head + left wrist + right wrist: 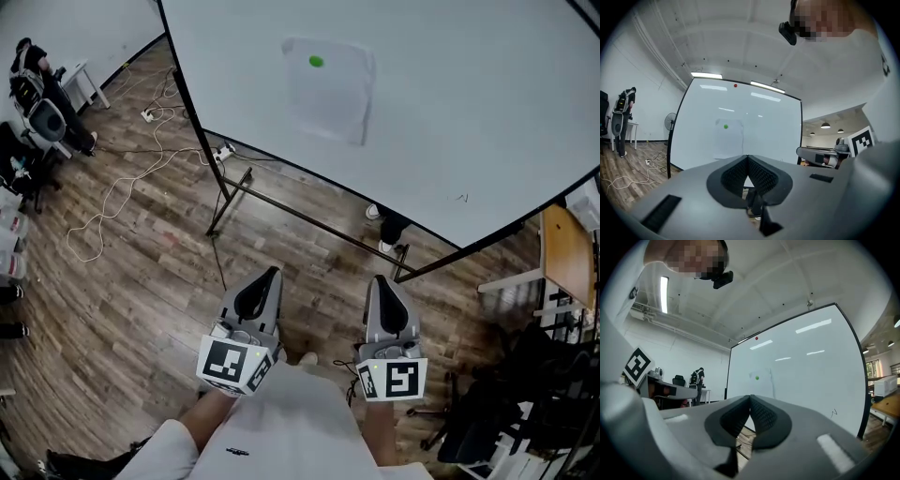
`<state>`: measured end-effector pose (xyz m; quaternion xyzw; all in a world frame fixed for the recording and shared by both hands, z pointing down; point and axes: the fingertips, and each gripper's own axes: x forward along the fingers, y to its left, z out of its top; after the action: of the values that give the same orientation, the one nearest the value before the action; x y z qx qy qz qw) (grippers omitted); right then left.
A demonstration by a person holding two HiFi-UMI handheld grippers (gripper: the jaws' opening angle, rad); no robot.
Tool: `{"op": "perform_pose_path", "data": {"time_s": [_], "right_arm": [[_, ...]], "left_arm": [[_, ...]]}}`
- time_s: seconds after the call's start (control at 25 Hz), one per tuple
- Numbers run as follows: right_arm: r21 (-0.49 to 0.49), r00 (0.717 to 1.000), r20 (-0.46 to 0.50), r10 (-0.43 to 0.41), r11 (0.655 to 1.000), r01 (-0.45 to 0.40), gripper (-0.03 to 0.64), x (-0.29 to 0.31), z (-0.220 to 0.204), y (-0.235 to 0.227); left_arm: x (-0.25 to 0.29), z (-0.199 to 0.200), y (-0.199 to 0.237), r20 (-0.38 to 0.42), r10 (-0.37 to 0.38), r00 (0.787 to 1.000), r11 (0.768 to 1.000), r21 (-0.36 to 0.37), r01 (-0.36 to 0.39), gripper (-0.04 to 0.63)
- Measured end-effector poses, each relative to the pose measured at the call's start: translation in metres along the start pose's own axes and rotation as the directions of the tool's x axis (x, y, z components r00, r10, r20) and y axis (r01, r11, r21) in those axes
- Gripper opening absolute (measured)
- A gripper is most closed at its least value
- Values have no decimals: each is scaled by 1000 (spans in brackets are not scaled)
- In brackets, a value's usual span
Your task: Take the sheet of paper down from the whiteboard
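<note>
Clearly the task is at its approach step, with nothing yet reached. The sheet of paper (328, 89) hangs flat on the whiteboard (469, 141), toward the board's left half and well above its lower edge. A small green magnet (316, 62) pins it near its top edge. The board stands on a dark frame over the wooden floor (141, 272), on the far side of the person.

The left tongs (270, 275) and the right tongs (379, 281) sit side by side close to the person's body. Both point level toward the board and are well apart from it and from the sheet. In each gripper view the two ribbed pads meet at their tips, so both tongs are clenched. Neither has anything between its jaws, and neither touches anything.

The next move probably calls for stepping closer and raising the tongs to the height of the sheet. At least one pair must then be let open. One would likely go to the green magnet, while the other pinches a free edge or corner of the paper so that it does not drop. Because the paper lies flat against the board, catching an edge may need a shallow, careful angle.
</note>
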<state>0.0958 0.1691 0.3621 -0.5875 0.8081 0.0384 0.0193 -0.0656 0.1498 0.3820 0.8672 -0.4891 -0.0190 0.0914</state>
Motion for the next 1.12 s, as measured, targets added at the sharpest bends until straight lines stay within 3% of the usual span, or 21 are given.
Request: {"op": "perform_pose_path", "data": {"time_s": [0.4, 0.76, 1.12], "right_arm": [[20, 997, 27, -69, 997, 69, 12, 43, 3, 10], [30, 999, 21, -38, 999, 37, 15, 96, 3, 14], [38, 999, 41, -13, 999, 11, 31, 174, 7, -41]], "left_arm": [[23, 17, 46, 33, -70, 997, 998, -7, 70, 6], [60, 29, 75, 38, -70, 997, 997, -22, 71, 6], [144, 49, 90, 54, -54, 997, 999, 0, 54, 6]]}}
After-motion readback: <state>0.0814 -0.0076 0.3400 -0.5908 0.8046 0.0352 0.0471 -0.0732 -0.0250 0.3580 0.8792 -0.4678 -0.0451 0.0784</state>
